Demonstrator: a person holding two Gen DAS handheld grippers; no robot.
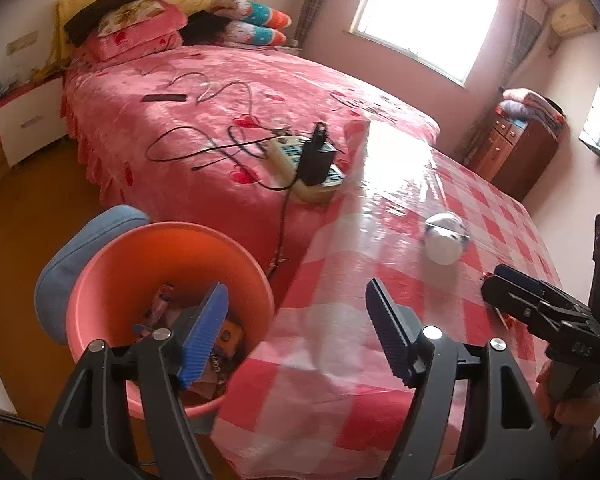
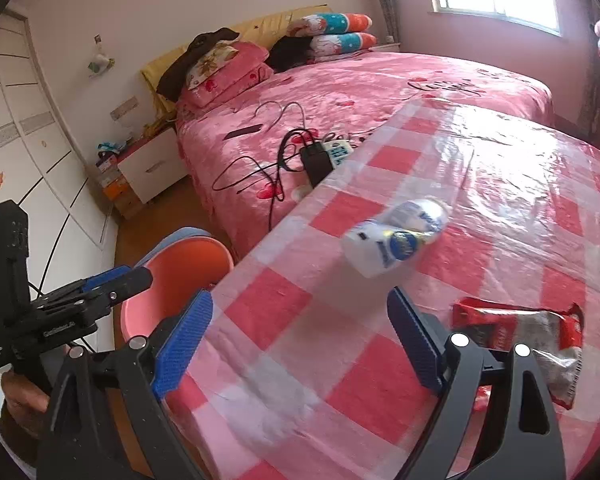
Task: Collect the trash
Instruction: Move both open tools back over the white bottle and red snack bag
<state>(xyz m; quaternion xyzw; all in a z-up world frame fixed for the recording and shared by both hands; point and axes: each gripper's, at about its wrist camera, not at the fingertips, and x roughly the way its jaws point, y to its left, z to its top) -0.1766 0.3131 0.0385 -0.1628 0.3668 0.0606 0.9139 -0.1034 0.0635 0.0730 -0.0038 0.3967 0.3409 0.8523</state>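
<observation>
A white plastic bottle (image 1: 444,240) (image 2: 396,236) lies on its side on the red-checked table (image 1: 340,360) (image 2: 520,200). A red and silver snack wrapper (image 2: 532,336) lies flat on the table to the right of my right gripper (image 2: 300,332), which is open and empty, a little short of the bottle. My left gripper (image 1: 296,320) is open and empty too, straddling the table's left edge. Its left finger (image 1: 208,332) hangs over a pink basin (image 1: 172,280) (image 2: 180,276) that holds several wrappers. Each gripper also shows in the other's view, the right gripper (image 1: 496,284) and the left gripper (image 2: 136,278).
The basin rests on a blue padded stool (image 1: 80,248) beside the table. Beyond is a pink bed (image 1: 220,100) with a power strip (image 1: 304,168), a black charger and loose cables close to the table edge. A white nightstand (image 2: 152,168) and a wooden cabinet (image 1: 516,148) stand by the walls.
</observation>
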